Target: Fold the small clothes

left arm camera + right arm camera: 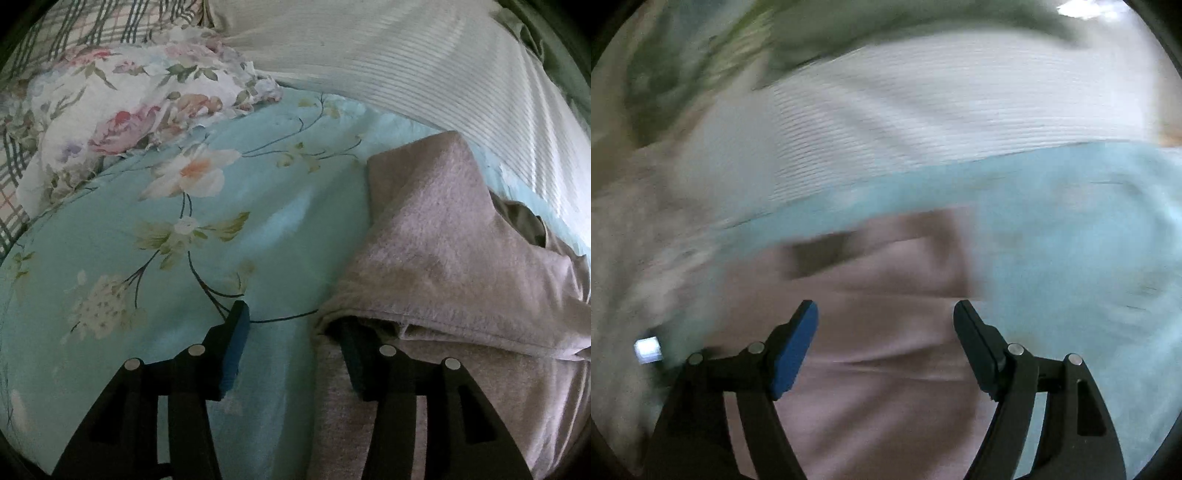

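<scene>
Dim soft daylight, fisheye-warped edges, right view motion-blurred

No readable txt, labels or nos. in either view.

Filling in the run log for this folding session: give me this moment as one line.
garment: grey garment, partly folded on floral sheet | left gripper: open, one finger under fold | right gripper: open, empty, above garment

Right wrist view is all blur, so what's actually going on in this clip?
A person with a gripper in each hand is folding a small grey garment on a floral bedsheet. The left gripper has one of its fingers tucked under the folded-over flap, the other on the sheet. The right gripper is open above the garment with nothing between its fingers.
</scene>
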The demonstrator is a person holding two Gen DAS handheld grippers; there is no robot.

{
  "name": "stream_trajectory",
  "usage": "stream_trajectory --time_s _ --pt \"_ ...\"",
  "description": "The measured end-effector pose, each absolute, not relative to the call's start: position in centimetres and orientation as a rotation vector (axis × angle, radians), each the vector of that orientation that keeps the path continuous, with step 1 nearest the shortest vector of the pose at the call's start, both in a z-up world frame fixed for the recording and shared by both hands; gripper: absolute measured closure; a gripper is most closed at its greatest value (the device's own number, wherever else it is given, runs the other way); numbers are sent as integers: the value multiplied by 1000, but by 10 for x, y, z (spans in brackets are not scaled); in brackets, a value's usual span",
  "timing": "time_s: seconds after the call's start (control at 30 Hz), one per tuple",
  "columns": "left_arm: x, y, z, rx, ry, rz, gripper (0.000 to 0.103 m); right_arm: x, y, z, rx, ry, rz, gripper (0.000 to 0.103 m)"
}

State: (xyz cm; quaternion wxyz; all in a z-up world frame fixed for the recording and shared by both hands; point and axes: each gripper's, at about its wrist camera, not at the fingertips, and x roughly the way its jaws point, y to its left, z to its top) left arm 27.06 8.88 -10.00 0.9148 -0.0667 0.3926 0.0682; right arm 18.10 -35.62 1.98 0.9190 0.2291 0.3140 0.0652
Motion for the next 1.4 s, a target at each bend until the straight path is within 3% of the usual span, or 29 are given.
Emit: stream_trajectory --time_s 0.3,0.43,0.57,0.7,0.83,0.87,0.97,1.03,1.23,1.3,1.37,1.4 --pt "266 103 -102 -231 762 83 52 432 -145 60 281 935 711 24" --pt "263 108 -102 -277 734 51 51 505 -74 24 136 1247 797 23" --pt "257 110 -99 -304 685 21 51 511 -24 -18 158 1460 973 21" --pt "254 111 -97 -322 658 5 52 506 -6 -25 341 1421 1143 22" --pt "249 113 -97 -348 636 -4 52 512 -28 -27 509 1253 997 56" --pt "247 115 -95 -364 624 -18 52 512 -42 -24 583 1179 979 57" --pt "243 120 -91 -403 628 -58 44 507 -85 -11 835 997 930 57" --pt "242 119 -91 -396 651 -69 39 494 -95 3 733 997 855 57" --pt "242 105 -92 -336 718 -54 39 437 -94 28 322 980 762 56" --pt "247 101 -96 -322 750 -60 39 440 -84 26 244 997 731 52" --pt "253 99 -103 -317 788 -78 39 450 -77 15 216 1042 748 32" --pt "255 99 -104 -318 796 -81 39 459 -66 10 197 1085 768 29"
